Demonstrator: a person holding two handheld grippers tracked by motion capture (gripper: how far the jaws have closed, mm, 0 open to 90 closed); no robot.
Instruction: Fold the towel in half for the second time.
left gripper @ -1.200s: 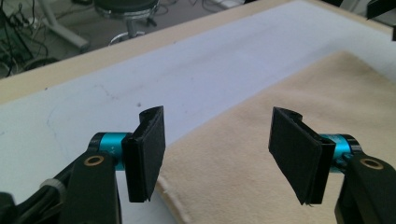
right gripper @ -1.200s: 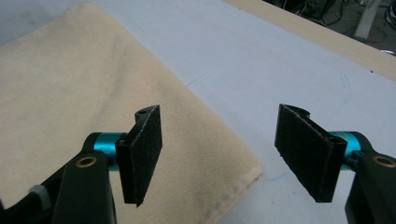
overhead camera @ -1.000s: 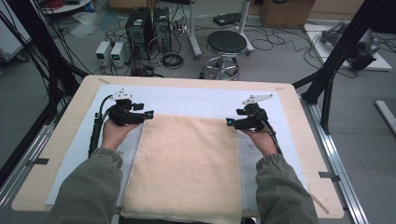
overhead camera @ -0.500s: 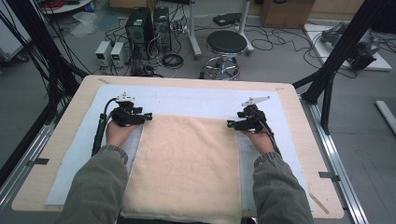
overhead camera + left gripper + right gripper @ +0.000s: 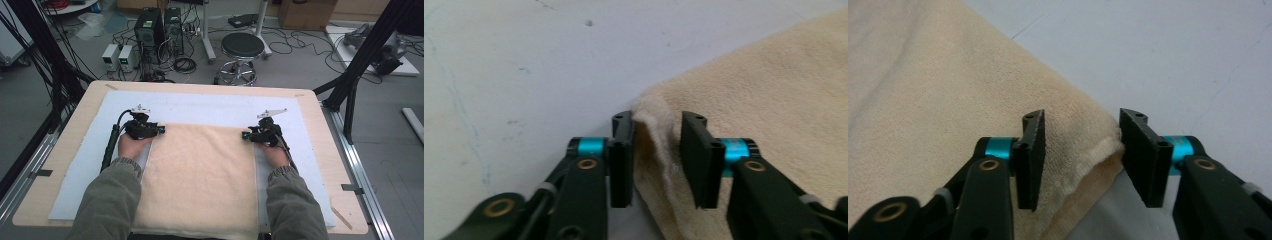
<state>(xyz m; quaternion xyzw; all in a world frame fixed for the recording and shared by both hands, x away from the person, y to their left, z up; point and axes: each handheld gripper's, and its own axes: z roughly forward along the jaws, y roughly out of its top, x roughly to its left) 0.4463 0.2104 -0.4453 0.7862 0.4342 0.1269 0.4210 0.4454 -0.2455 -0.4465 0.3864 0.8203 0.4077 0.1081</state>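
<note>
- The towel (image 5: 200, 180), cream and fluffy, lies flat on a pale mat (image 5: 200, 107) in the middle of the table (image 5: 312, 107), its near edge reaching the person's side.
- The left gripper (image 5: 159, 130) sits at the towel's far left corner; in the left gripper view its jaws stand apart with that corner (image 5: 654, 130) raised between them, touching the left jaw and not yet pinched.
- The right gripper (image 5: 246, 134) sits at the far right corner; in the right gripper view its jaws are wider, straddling the corner's hem (image 5: 1098, 150), which brushes the right jaw.
- Each gripper is held in a hand (image 5: 131, 146) resting low on the mat, olive sleeves (image 5: 107, 200) coming in from below.
- Beyond the table, a black stool (image 5: 242, 47), computer towers (image 5: 160, 25) and loose cables (image 5: 185, 64) sit on the floor.
</note>
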